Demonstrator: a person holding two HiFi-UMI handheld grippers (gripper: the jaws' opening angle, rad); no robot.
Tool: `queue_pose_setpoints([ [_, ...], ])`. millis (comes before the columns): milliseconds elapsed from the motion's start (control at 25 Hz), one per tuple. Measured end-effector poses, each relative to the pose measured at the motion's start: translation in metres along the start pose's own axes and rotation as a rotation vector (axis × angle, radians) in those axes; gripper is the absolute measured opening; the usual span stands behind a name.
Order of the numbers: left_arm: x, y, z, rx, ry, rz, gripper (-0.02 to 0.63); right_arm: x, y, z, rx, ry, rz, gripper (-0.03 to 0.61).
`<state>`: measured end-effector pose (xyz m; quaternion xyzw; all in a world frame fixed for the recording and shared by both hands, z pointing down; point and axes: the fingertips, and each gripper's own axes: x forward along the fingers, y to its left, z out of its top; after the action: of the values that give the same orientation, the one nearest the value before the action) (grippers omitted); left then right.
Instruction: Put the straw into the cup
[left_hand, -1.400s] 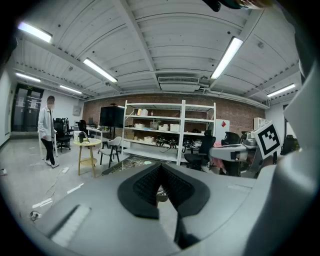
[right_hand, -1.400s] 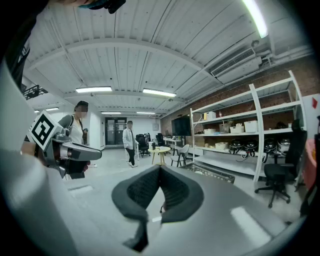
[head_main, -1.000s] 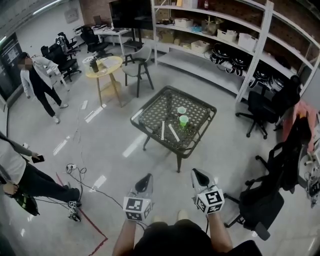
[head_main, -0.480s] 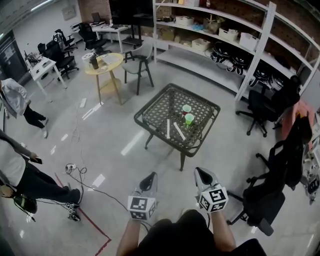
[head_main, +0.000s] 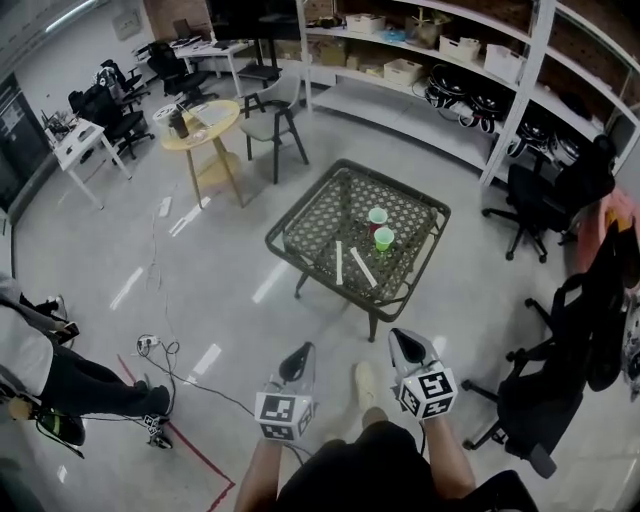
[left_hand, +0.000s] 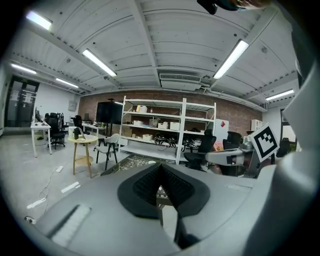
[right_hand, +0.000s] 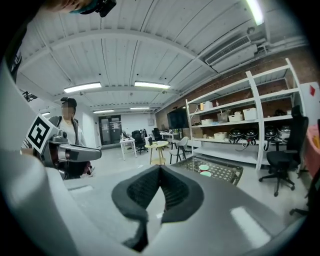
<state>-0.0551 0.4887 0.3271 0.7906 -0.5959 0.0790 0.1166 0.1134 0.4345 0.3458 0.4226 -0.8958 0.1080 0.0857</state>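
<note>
A dark wicker-top table (head_main: 310, 215) stands ahead on the grey floor. On it sit a green cup (head_main: 383, 238) and, just behind it, a pale cup (head_main: 377, 216). Two white straws (head_main: 339, 263) (head_main: 362, 267) lie flat to the cups' left. My left gripper (head_main: 297, 360) and right gripper (head_main: 403, 345) are held side by side well short of the table, both shut and empty. In the right gripper view the right gripper (right_hand: 160, 169) points at the table (right_hand: 225, 175) with both cups (right_hand: 204, 170). The left gripper (left_hand: 161, 167) has its pads together at the tip.
A yellow round table (head_main: 202, 122) and grey chair (head_main: 275, 118) stand at back left. White shelving (head_main: 450, 90) lines the back. Black office chairs (head_main: 540, 195) (head_main: 530, 400) sit on the right. A cable (head_main: 190, 372) and red tape line cross the floor; a person (head_main: 40, 365) stands at left.
The view and both grippers have moved nearer the table, which now looks larger. The person walking at far left has left the head view. Both grippers stay shut.
</note>
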Motion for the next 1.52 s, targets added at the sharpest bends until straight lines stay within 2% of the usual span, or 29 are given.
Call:
queue_pose_setpoints([
  [360,0.134,0.018,0.04,-0.01,0.026,0.018,0.006,0.102,-0.084,0.041,-0.034,0.011,0.078,0.003],
  [720,0.237,0.038,0.056,-0.013,0.073,0.046,0.006,0.177,-0.153,0.043,0.017,0.059,0.12,0.003],
  [1040,0.284,0.058,0.056,-0.025,0.113,0.066,0.006,0.218,-0.175,0.033,0.044,0.103,0.148,0.003],
  [1360,0.324,0.08,0.043,-0.037,0.154,0.02,0.006,0.254,-0.189,0.026,0.069,0.125,0.114,0.003],
  [1520,0.343,0.105,0.038,-0.042,0.162,-0.022,0.006,0.277,-0.188,0.023,0.067,0.142,0.078,0.003],
])
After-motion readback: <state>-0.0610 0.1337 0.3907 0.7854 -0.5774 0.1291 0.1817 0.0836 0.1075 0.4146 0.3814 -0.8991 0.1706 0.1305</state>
